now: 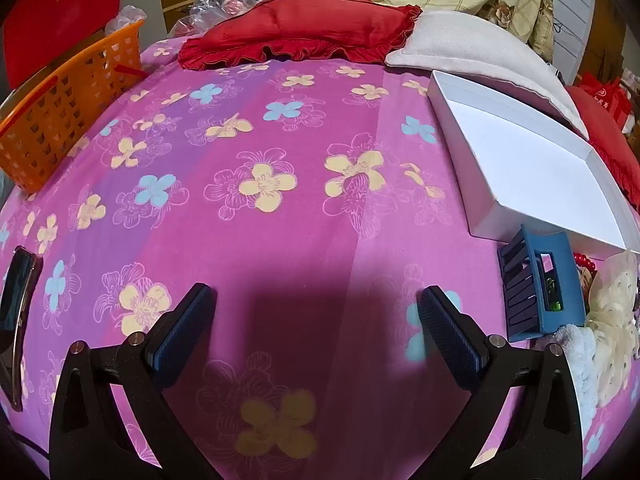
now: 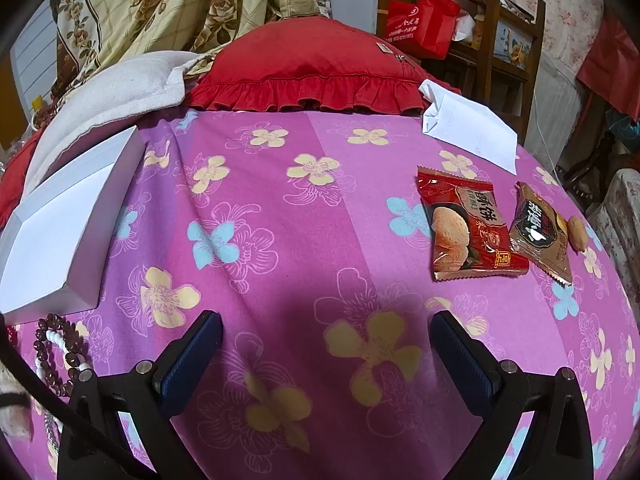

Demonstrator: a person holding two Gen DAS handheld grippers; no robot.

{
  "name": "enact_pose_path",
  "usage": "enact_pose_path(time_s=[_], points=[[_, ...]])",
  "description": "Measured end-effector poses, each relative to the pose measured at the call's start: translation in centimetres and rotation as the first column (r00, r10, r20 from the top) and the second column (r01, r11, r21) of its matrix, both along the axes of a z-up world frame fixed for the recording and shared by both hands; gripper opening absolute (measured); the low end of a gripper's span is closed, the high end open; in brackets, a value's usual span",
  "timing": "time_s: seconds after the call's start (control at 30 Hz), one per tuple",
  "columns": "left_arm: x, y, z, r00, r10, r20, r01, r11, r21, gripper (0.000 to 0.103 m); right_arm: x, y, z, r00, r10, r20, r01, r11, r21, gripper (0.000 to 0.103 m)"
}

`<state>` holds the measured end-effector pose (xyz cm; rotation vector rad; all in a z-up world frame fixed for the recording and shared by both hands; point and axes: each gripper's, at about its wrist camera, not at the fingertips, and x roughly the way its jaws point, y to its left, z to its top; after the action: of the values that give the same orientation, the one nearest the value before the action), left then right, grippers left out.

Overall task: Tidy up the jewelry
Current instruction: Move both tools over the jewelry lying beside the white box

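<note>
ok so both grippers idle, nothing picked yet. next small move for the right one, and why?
Probably swing the right gripper left toward the dark bead bracelet beside the white box. Its jaws stand open and empty over bare bedsheet, and the beads are the nearest jewelry in its view. The left gripper is open and empty as well.

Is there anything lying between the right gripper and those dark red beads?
Nothing visible. The dark red and white bead strands lie on the pink sheet just left of the open right gripper.
</note>
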<state>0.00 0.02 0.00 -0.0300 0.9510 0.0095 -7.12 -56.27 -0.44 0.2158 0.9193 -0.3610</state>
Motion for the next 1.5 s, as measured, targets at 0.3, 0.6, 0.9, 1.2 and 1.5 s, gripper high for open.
enact_pose_path(time_s=[0.3, 0.6, 0.9, 1.2, 1.5], points=[[-0.4, 0.1, 0.2, 1.0, 0.017, -0.006, -0.017, 1.0, 0.024, 0.103, -0.1, 0.1, 0.1, 0.999, -0.01, -0.047, 0.011, 1.0, 0.005, 0.103], [-5.9, -0.2, 4.0, 0.994, 0.007, 0.108, -0.009, 1.0, 0.017, 0.102, -5.2, 2.6, 1.0, 0.999, -0.033, -0.015, 0.034, 0.998, 0.052, 0.103], [-14.0, 0.3, 6.3, 0.982, 0.094, 0.162, -0.09, 0.995, -0.031, 0.102, -13.6, 9.0, 7.3, 0.97, 0.09, 0.227, -0.072, 0.994, -0.084, 0.103], [-22.6, -1.8, 11.7, 0.938, 0.099, 0.333, -0.111, 0.994, 0.019, 0.102, -21.9, 15.2, 14.9, 0.792, 0.106, 0.602, 0.093, 0.953, -0.289, 0.103], [-28.0, -6.6, 14.6, 0.906, -0.029, 0.423, -0.025, 0.992, 0.12, 0.103, -23.5, 17.3, 13.8, 0.795, 0.164, 0.584, 0.028, 0.952, -0.305, 0.103]])
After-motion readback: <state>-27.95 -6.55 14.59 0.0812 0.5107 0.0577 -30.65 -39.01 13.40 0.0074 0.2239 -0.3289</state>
